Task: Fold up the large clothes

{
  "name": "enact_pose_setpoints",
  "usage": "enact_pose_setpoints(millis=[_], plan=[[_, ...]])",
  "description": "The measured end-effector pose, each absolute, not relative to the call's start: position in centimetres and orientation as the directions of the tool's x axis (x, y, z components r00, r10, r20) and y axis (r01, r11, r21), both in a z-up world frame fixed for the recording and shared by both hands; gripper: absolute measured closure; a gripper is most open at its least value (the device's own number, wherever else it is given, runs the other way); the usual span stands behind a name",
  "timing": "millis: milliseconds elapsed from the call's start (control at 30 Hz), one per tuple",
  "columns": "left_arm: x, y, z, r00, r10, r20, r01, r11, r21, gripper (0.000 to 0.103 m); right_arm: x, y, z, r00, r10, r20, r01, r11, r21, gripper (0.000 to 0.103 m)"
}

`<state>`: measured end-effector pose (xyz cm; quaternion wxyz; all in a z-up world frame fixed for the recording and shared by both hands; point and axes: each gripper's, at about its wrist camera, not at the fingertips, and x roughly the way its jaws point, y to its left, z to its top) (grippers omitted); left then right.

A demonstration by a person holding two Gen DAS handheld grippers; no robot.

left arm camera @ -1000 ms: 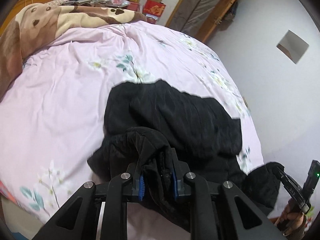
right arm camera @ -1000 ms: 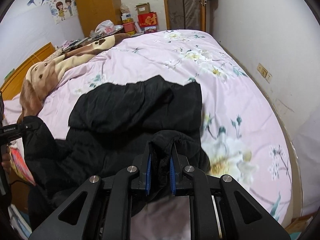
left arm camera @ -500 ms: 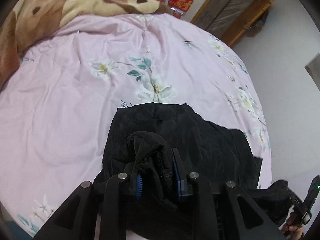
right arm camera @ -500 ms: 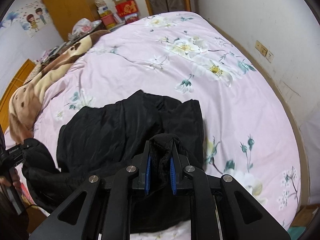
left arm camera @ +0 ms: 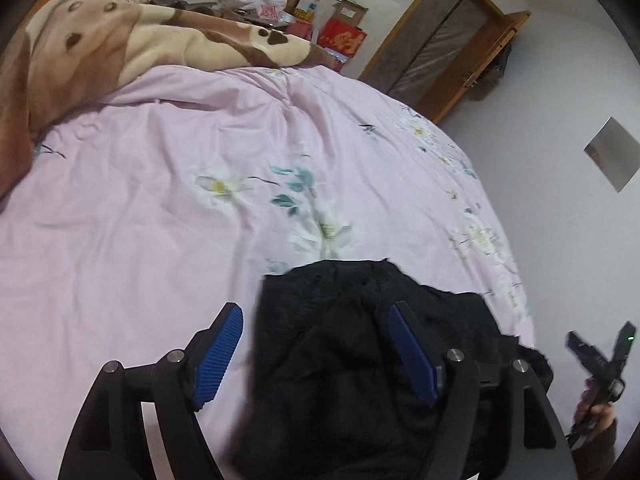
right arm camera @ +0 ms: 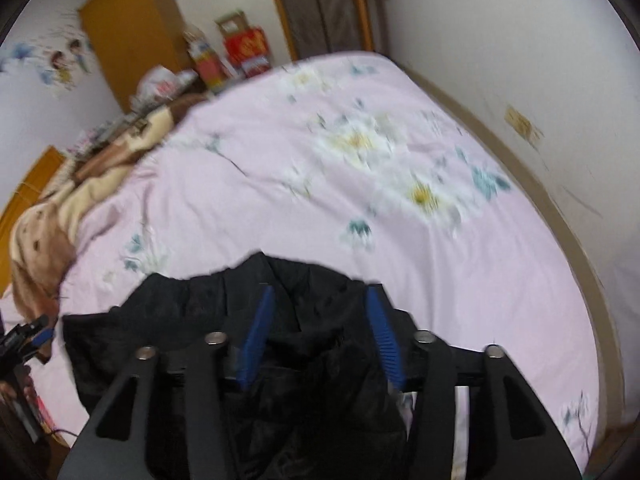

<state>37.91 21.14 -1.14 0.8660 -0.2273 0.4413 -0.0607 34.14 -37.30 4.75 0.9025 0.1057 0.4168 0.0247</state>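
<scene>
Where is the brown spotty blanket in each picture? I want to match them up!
Left wrist view: the brown spotty blanket lies at the top left, at the far end of the pink bed cover.
Right wrist view: the same blanket runs along the left edge, blurred.
Shared landmark: the red box by the wall, also seen at top centre from the right wrist.
</scene>
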Motion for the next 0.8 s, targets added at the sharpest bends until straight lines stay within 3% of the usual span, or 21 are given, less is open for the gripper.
enact_pose_setpoints(millis=[167,267,367,467,700,733,800], plan=[[37.3,21.3,-3.2,0.572,-0.382,-0.725,-0.001,0.884,-0.467,0.025,31.8,-39.0,4.0,0.665,0.229,-0.711,-0.097,0.970,0.222,0.034],[38.1,19.6,-4.9,0.496,-0.445,-0.746,0.083,0.879,-0.469,0.017,31.4,-39.7,1.8,0.619,0.271,-0.738,-0.140,0.962,0.235,0.031],[38.7,17.8,-5.4,0.496,-0.391,-0.775,0.110,0.914,-0.390,0.017,32.0,-39.9,-0.9,0.571,0.282,-0.771,-0.145,0.959,0.243,0.031],[39.8,16.2,-5.8,0.458,-0.452,-0.766,0.169,0.890,-0.424,0.017,32.9,-39.6,-2.5,0.548,0.333,-0.767,-0.163,0.942,0.293,0.031],[41.7,14.1,-7.1,0.422,-0.413,-0.807,0.166,0.911,-0.379,0.017,34.6,-37.4,-3.9,0.474,0.367,-0.800,-0.237,0.929,0.285,0.031],[41.8,14.0,-7.3,0.418,-0.407,-0.812,0.155,0.913,-0.378,0.018,34.9,-37.1,-4.1,0.465,0.346,-0.815,-0.231,0.936,0.265,0.031],[41.9,13.8,-7.6,0.421,-0.390,-0.819,0.145,0.920,-0.364,0.032,35.1,-37.0,-4.2,0.462,0.323,-0.826,-0.214,0.944,0.249,0.040]])
